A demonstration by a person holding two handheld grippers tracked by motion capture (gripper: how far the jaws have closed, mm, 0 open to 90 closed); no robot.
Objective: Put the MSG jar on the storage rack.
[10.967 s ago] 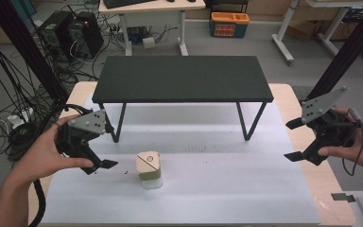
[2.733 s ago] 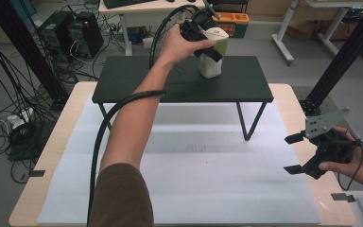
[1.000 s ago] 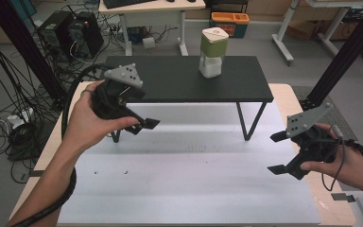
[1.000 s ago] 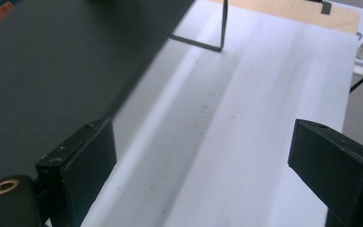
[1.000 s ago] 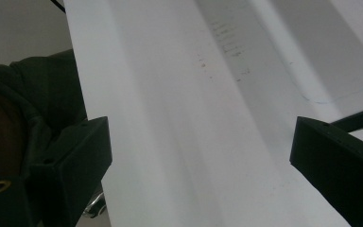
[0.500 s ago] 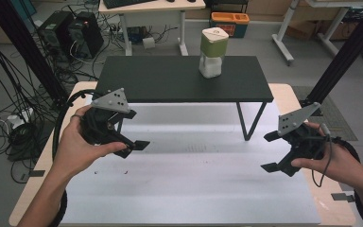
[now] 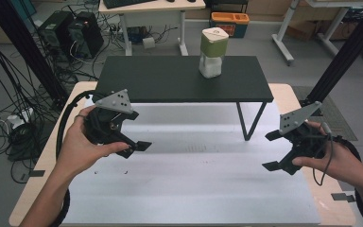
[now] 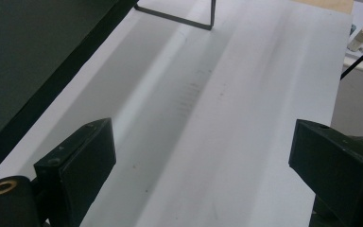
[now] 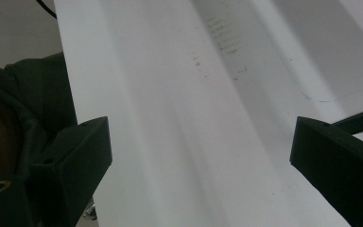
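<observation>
Now we see our left gripper (image 7: 131, 138) with its jaws spread wide and nothing between them, held above the white mat (image 7: 189, 189) at the table's left side; in the left gripper view (image 8: 203, 179) only bare mat lies between the two black jaws. Just beyond this gripper stands the black shelf (image 7: 179, 80), whose dark edge fills the upper left of the left gripper view, and one of its thin legs (image 7: 246, 124) shows farther off. Up on the shelf, well apart from both grippers and toward its far right part, rests a small container with a green top and white base (image 7: 213, 53), upright. Our right gripper (image 7: 278, 150) is likewise wide open and empty, held over the mat's right edge, near the shelf leg but not touching it; its own view (image 9: 198, 175) shows mat, faint marks, and a dark sleeve at left. Behind the table are cables, computer towers (image 7: 73, 33) and a desk, partly cut off by the frame.
</observation>
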